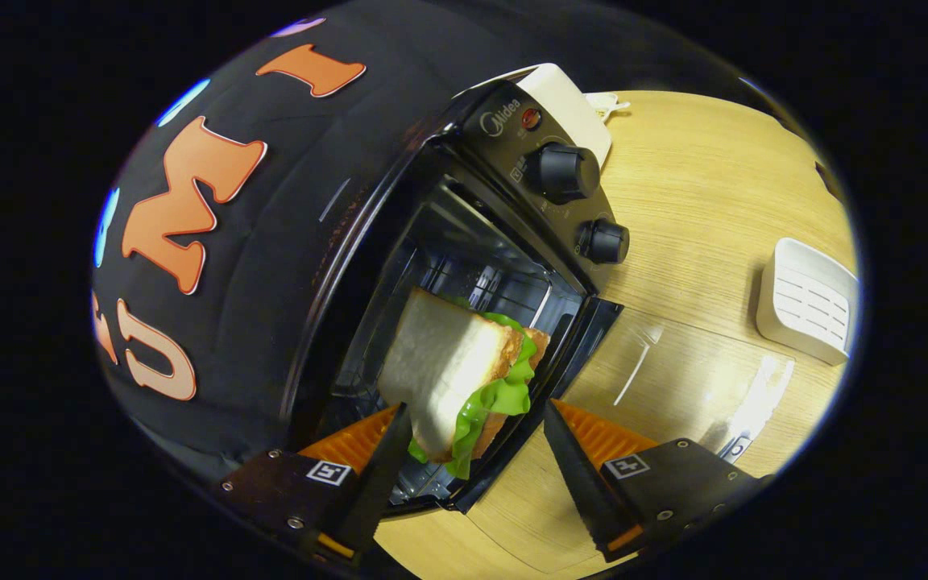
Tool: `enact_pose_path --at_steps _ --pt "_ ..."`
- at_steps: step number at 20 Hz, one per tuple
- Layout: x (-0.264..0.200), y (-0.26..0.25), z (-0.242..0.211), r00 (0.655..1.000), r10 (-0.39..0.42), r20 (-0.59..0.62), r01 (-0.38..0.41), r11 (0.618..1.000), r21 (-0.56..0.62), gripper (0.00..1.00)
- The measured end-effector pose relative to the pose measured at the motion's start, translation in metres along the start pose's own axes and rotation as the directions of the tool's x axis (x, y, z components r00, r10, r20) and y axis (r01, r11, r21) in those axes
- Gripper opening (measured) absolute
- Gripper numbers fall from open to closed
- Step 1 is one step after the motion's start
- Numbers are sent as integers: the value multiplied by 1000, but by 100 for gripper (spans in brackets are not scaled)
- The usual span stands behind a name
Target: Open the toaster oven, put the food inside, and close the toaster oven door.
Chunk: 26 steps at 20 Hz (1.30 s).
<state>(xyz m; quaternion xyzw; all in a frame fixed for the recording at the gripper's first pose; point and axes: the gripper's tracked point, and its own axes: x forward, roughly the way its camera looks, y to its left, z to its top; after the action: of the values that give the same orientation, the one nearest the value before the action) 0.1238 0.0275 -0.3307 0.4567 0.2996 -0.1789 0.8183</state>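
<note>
1. The claw [476,451] stands wide, fingers apart.
2. A white-bread sandwich with green lettuce [452,370] sits apparently inside the open black toaster oven [504,201], just ahead of the fingers.
3. The oven's glass door [673,379] lies flat over the light wooden worktop [706,185].

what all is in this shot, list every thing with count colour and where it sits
toaster oven: one, black with a white side, on the table, door dropped open
knobs: two, black, on the oven's control panel
oven door: one, clear glass, lying flat over the table beside the cavity
sandwich: one, white bread with green lettuce, at the cavity's mouth, between the fingers
white box: one, slotted, on the table beyond the door
table: one, light wood
claw: one, fingers spread; only one finger touches the sandwich
</note>
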Motion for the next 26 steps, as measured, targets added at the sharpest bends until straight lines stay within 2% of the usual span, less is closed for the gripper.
enact_pose_path --at_steps 2,4,8,10,12,14,17,22,24,26 --pt "-2 1 -5 1000 1 -21 -1 1000 -30 98" --pt "-3 -4 -12 999 -32 -33 29 997 -74 98" --pt "-10 5 -28 997 -9 -76 -2 991 -137 99" --pt "-28 2 -29 997 10 -75 -26 977 -211 99" --pt "-55 -8 -31 997 27 -76 -50 946 -320 99" --pt "-81 -25 -31 997 26 -74 -58 884 -463 98" --pt "-119 -61 -41 996 -5 -84 -50 766 -641 99" --pt "-140 -132 -64 990 -113 -86 -14 526 -850 99" --pt "-131 -151 -67 985 -151 -81 -1 471 -882 99" --pt "-120 -164 -72 978 -193 -83 14 454 -891 99"
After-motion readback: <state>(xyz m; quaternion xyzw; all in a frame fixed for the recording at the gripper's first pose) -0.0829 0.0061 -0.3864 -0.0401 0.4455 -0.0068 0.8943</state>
